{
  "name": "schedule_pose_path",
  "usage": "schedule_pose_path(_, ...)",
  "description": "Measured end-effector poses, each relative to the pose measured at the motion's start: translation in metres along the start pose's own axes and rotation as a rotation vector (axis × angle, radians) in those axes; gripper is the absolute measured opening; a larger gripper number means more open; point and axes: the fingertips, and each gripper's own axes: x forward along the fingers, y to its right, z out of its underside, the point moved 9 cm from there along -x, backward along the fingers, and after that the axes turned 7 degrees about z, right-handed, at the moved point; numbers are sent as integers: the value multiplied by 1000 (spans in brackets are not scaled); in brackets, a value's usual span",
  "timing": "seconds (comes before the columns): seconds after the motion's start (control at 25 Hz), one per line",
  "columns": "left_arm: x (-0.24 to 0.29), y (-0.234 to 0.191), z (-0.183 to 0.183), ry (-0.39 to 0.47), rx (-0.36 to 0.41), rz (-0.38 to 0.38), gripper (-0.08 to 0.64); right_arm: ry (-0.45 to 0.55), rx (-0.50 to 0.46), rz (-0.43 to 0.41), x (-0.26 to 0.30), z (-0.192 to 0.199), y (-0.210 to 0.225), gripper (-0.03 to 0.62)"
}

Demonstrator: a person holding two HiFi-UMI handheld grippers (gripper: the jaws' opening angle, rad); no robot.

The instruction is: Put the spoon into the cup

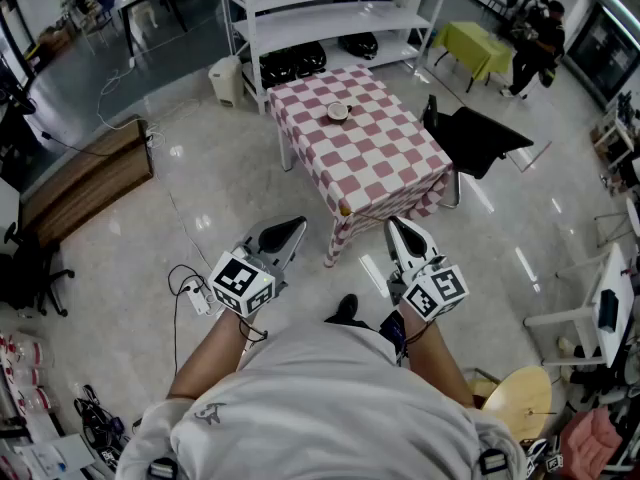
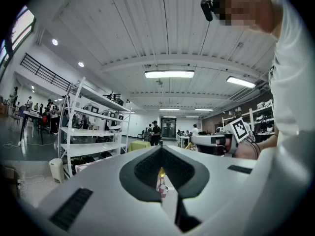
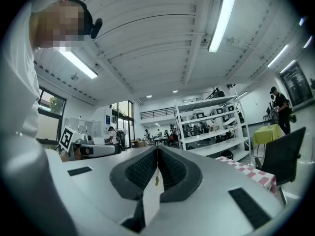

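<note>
A small pale cup [image 1: 338, 111] is sitting near the far end of a table [image 1: 400, 168] draped in a red-and-white checked cloth; from this far off the spoon cannot be made out. The person is standing well back from the table's near corner, holding both grippers out level towards it. The left gripper [image 1: 296, 225] is pointing at the table with its jaws pressed together at the tips and nothing between them, and its own view [image 2: 161, 154] is showing a sliver of the checked cloth through the slit behind the tips. The right gripper [image 1: 397, 224] is likewise staying clear of the table, its jaws closed on nothing, as its own view [image 3: 157, 154] is showing. A black chair [image 1: 480, 138] is standing just beside the table's right edge, white shelving [image 1: 330, 13] is rising behind its far end, and a wooden bench [image 1: 85, 183] is lying well apart to the left.
</note>
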Motion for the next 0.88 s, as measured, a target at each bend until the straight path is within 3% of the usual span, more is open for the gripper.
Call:
schedule_pose_path(0.16, -43, -3, 8, 8, 3, -1, 13, 8, 3, 1, -2, 15, -42, 34)
schedule_pose_path(0.36, -61, -3, 26, 9, 8, -2, 14, 11, 2, -3, -6, 36, -59, 33)
schedule_pose_path(0.64, -18, -31, 11, -8, -15, -27, 13, 1, 10, -17, 27, 18, -18, 34)
schedule_pose_path(0.88, -10, -42, 39, -14, -19, -48, 14, 7, 17, -30, 36, 44, -2, 34)
